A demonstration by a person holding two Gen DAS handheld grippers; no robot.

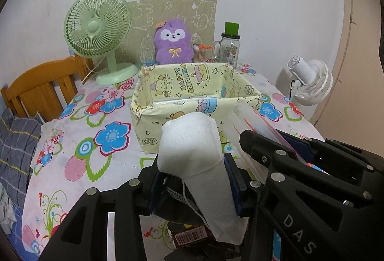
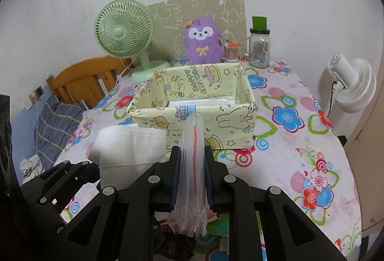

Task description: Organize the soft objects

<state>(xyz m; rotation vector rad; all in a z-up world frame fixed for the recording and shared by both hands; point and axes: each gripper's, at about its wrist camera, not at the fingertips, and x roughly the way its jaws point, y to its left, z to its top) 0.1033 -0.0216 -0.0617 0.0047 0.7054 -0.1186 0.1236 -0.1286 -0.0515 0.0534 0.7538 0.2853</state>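
Observation:
My left gripper [image 1: 192,165] is shut on a white folded cloth [image 1: 192,141], which sticks up between the blue pads above the flowered tablecloth [image 1: 100,165]. In the right wrist view the same cloth [image 2: 129,143] shows at the lower left. My right gripper [image 2: 192,150] is shut on a stack of clear plastic bags with a red strip [image 2: 193,141], held on edge. The bags [image 1: 249,121] also appear to the right in the left wrist view. Just beyond both grippers stands an open yellow cartoon-print box [image 2: 230,121] with something flat and pale lying on its bottom.
Behind the box sit a purple plush toy [image 1: 174,45], a green desk fan [image 1: 98,28] and a glass jar with a green lid [image 1: 228,47]. A white fan [image 1: 309,81] stands off the table's right edge, a wooden chair [image 1: 40,90] at its left.

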